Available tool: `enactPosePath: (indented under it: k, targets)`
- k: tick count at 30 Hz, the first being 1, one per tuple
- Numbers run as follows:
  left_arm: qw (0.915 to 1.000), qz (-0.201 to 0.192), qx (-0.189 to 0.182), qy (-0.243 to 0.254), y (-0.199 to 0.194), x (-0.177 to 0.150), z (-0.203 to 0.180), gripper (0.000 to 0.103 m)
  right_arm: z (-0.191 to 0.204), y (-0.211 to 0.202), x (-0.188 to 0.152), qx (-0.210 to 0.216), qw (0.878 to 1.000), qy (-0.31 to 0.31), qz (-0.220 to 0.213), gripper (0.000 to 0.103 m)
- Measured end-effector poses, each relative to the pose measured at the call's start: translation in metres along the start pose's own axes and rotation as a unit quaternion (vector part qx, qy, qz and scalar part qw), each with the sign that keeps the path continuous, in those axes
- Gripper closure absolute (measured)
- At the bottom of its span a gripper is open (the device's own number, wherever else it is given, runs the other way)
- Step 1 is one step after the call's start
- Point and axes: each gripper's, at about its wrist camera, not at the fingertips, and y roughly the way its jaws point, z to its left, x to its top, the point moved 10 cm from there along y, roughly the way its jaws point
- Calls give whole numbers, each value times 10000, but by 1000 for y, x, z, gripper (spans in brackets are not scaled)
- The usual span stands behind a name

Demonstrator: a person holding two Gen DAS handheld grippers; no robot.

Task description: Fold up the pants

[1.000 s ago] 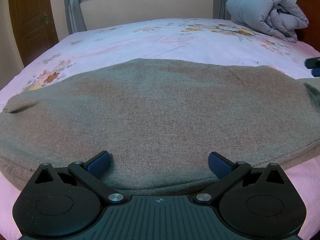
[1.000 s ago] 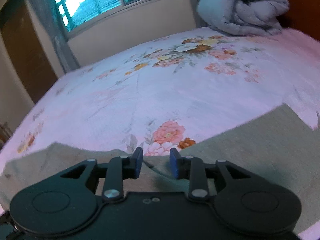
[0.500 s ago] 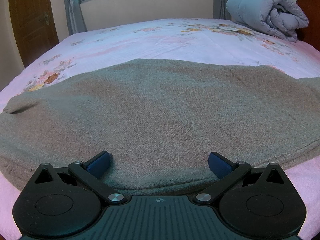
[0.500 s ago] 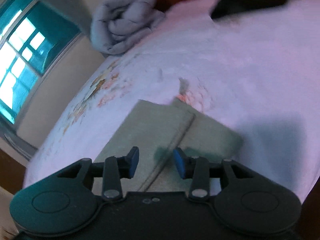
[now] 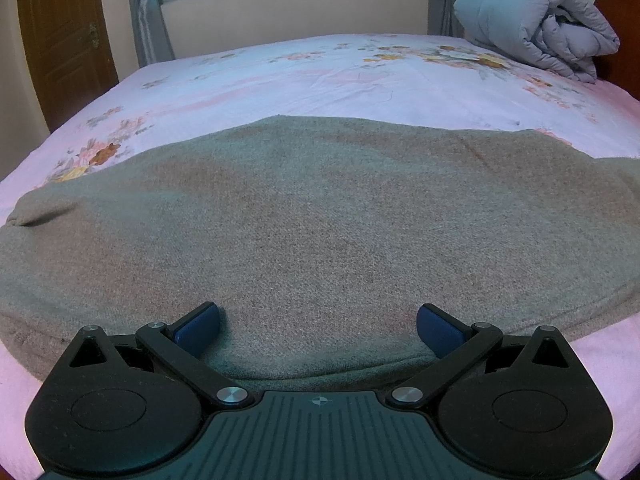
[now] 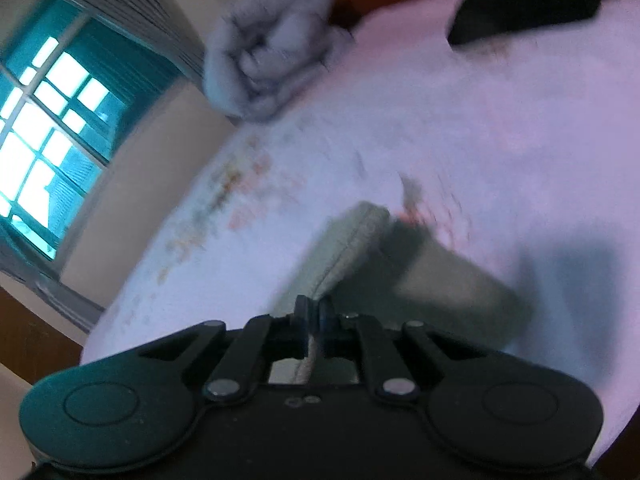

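Pinching the hem end of the pants (image 6: 352, 248) in our right hand-held gripper (image 6: 314, 322), jaws just closed on cloth, we see the legs run lengthwise away from it across the bed (image 5: 320, 76). Our left hand-held gripper (image 5: 318, 326) gapes wide over the pants' near edge, holding nothing.

The pants (image 5: 320, 216) are a grey-brown, wool-like knit with a fine flecked weave, spread flat across the near part of my bed's pink floral sheet (image 5: 320, 76). From my left wrist they fill the width of the view, smooth in the middle, with a small dent and fold at the far left end and a rounded hem running along the near edge. A faint diagonal seam shows toward the upper right. From my right wrist, blurred, I see one end of the pants (image 6: 360, 248): a stitched edge lifted off the sheet, a second layer lying flat just beside it.
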Motion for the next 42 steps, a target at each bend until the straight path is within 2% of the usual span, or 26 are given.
enactPosePath:
  k: [4, 8, 10, 12, 15, 18, 20, 23, 26, 28, 29, 31, 32, 33, 35, 39, 42]
  targets:
    - [10000, 39, -85, -10, 0, 0, 1, 0, -6, -25, -1, -74, 9999, -90, -64, 103]
    - [9998, 107, -180, 26, 1, 1, 3, 0, -56, -14, -31, -567, 9977, 257, 284, 103]
    - [9996, 154, -230, 48, 1, 2, 4, 0, -75, -8, -42, -543, 9959, 607, 384, 103]
    - [9994, 196, -285, 68, 1, 2, 4, 0, -76, -10, -42, -464, 9960, 697, 300, 103]
    - [9992, 218, -327, 89, 1, 1, 4, 0, -72, -8, -35, -506, 9965, 611, 255, 90]
    - [9992, 217, -330, 96, 1, 1, 4, 0, -76, -3, -36, -587, 9952, 664, 405, 103]
    - [9992, 215, -336, 101, 1, 1, 4, 0, -52, -2, -26, -525, 9979, 185, 319, 103]
    - [9991, 217, -348, 117, 1, 1, 4, 0, 12, -25, 4, 27, 9976, -659, -206, 103]
    - [9991, 219, -349, 113, 1, 1, 4, 0, 37, -42, 16, 284, 9943, -918, -463, 103]
    - [9991, 200, -355, 108, 1, 1, 4, 0, 19, -37, 10, 168, 9962, -760, -403, 103]
    - [9991, 189, -361, 106, 1, 1, 4, 0, -5, -28, 1, -59, 9979, -579, -274, 103]
    - [9991, 182, -365, 117, 1, 0, 4, 0, -62, 0, -26, -524, 9981, 88, 312, 103]
    - [9991, 185, -369, 119, 1, 0, 4, 0, -80, 8, -37, -538, 9966, 419, 471, 103]
    - [9990, 192, -372, 125, 1, 0, 4, 0, -91, 8, -41, -269, 9957, 815, 354, 103]
    - [9990, 197, -373, 121, 1, 0, 4, 0, -99, 5, -42, -89, 9928, 1171, 236, 103]
    - [9994, 108, -315, 54, -1, 1, 5, 0, -93, 8, -39, -235, 9950, 931, 278, 103]
    - [9997, -67, -42, -244, -7, 3, 16, 0, -89, 10, -37, -249, 9960, 793, 320, 103]
